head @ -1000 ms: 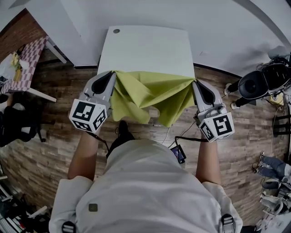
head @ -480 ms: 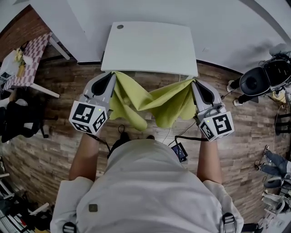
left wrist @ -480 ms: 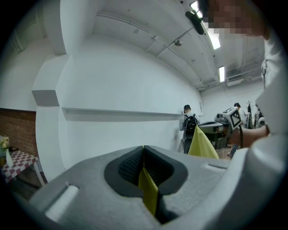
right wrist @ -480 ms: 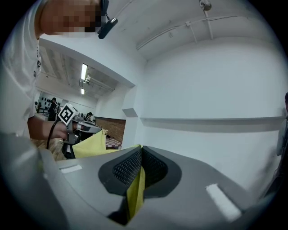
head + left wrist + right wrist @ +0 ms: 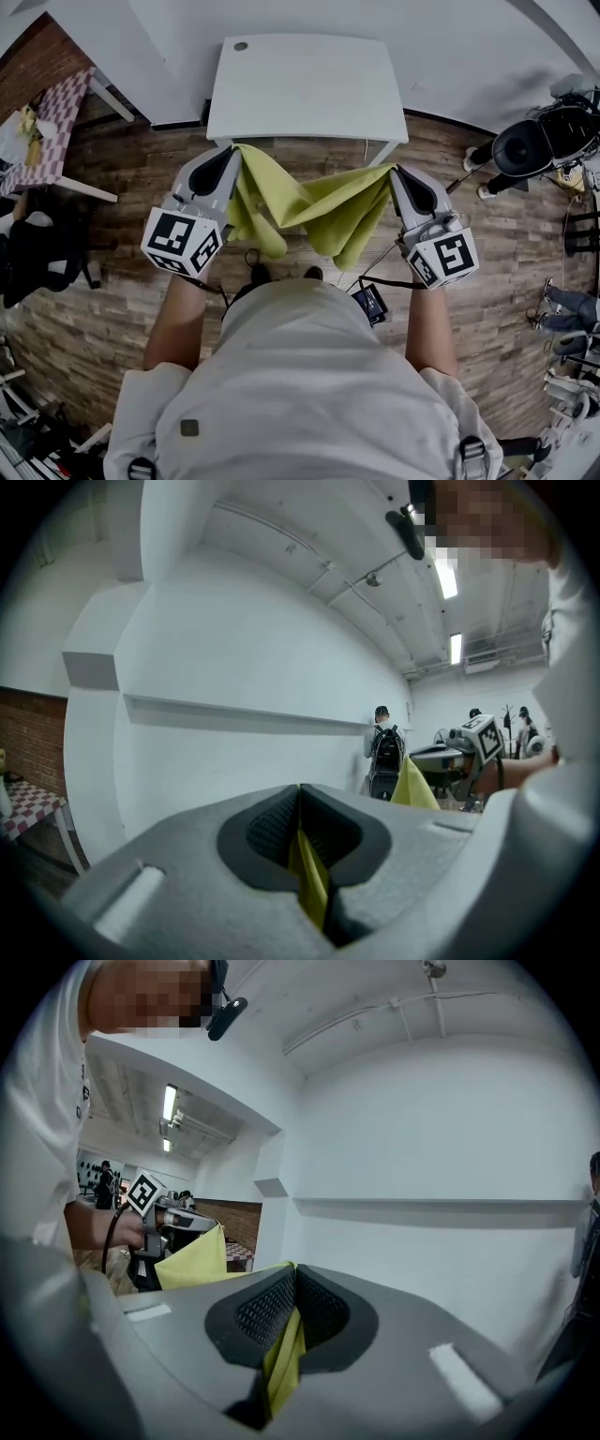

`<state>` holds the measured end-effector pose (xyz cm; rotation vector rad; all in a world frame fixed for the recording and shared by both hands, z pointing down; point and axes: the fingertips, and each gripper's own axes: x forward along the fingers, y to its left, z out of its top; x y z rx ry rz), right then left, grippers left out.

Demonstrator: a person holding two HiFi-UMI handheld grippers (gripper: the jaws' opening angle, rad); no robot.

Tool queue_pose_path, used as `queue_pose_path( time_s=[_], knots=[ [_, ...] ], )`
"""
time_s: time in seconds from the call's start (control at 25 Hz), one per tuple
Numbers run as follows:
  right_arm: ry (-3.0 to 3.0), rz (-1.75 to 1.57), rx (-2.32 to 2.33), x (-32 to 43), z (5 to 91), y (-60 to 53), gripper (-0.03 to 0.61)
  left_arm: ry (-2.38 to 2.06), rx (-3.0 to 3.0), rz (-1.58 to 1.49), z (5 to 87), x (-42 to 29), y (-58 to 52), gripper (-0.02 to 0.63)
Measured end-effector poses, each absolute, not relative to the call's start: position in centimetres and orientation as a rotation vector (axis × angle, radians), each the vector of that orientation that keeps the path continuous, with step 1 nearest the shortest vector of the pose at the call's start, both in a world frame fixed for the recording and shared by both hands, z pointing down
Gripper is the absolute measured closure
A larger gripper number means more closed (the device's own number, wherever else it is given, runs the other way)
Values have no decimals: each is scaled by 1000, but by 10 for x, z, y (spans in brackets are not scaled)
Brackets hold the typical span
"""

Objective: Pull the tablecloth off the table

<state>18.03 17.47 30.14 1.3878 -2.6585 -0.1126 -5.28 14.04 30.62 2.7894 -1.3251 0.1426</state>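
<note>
The yellow-green tablecloth [image 5: 314, 208] hangs in the air between my two grippers, clear of the white table [image 5: 305, 89], and sags in folds in front of my body. My left gripper [image 5: 232, 152] is shut on the cloth's left corner; its own view shows a yellow strip of the tablecloth [image 5: 309, 878] pinched between the dark pads. My right gripper [image 5: 395, 172] is shut on the right corner, and the tablecloth [image 5: 283, 1358] shows between its pads too. The table top is bare except for a small round dark spot [image 5: 241, 45] at its far left corner.
Wood-pattern floor [image 5: 122, 244] lies around me. A checkered-top table [image 5: 52, 122] stands at the left. A black round machine [image 5: 525, 150] and cables are at the right. People stand in the distance in the left gripper view, one with a backpack [image 5: 385, 752].
The table has slid farther from me in the view as I stepped back. The cloth, which draped at the table's near edge, now hangs free between the grippers and sags lower.
</note>
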Motion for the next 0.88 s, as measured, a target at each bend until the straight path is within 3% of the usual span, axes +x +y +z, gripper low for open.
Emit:
queue_pose_path(
  time_s=[0.88],
  knots=[
    [-2674, -124, 1367, 181, 305, 182, 565, -1305, 2801, 151, 315, -44, 153, 609]
  ],
)
